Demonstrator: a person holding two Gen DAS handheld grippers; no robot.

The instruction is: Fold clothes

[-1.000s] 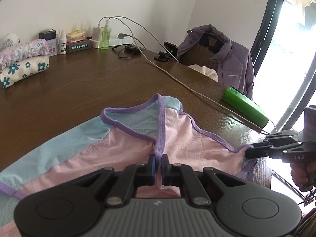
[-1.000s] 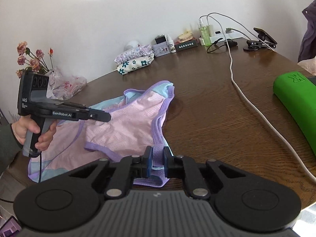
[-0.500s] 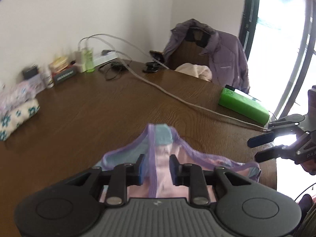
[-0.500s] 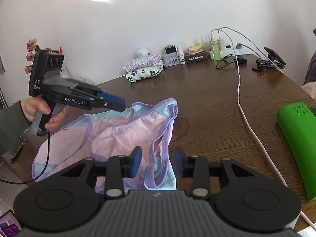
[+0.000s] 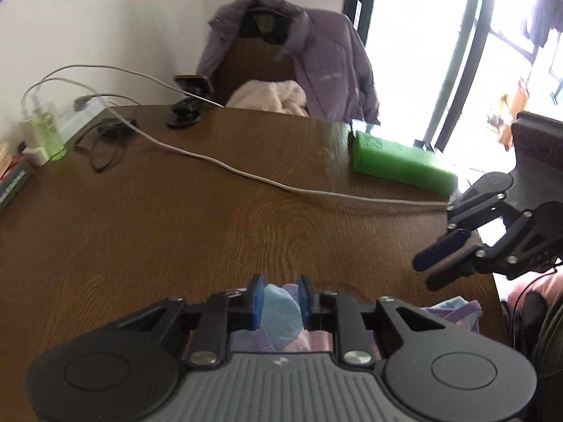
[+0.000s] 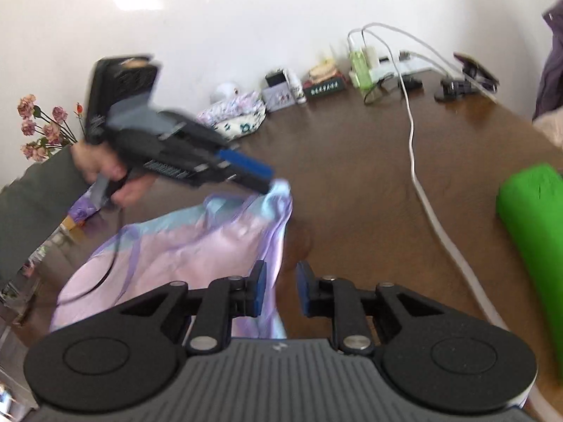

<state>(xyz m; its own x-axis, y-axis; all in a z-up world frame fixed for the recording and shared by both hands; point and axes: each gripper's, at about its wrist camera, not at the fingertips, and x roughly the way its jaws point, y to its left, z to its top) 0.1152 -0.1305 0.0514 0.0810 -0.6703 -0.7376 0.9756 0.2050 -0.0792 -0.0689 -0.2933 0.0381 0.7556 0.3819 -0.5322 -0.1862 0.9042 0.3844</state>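
Inspection of the folding work on the bench [image 6: 352, 183].

Change noted: a second ago both tools were clamped on the purple trim of the garment [image 6: 197, 242], which lay spread out flat. Both have since let go, opened wide and begun closing again at new spots. The garment now lies drawn in at the near edge of the bench, bunched and partly doubled over. Judgement: one fold has been laid and the grips are being reset for the next; the fold is not yet finished.

Left hand-held gripper [image 5: 280, 301]: jaws narrowly apart, having just been closing. A light-blue fold of the garment sits between the pads [image 5: 256, 303]. It appears to fill the gap, but whether the pads are actually pressing on it cannot be told. In the right wrist view this tool is blurred, its tip at the garment's far corner.

Right hand-held gripper [image 6: 279, 290]: jaws apart, likewise just closing. The purple edge of the garment runs down past the left pad, and bare bench shows through the rest of the gap. Nothing is clamped.

Hazard: a white cable [image 6: 418, 183] and a green pack [image 6: 535, 239] lie to the right, well apart from the garment.
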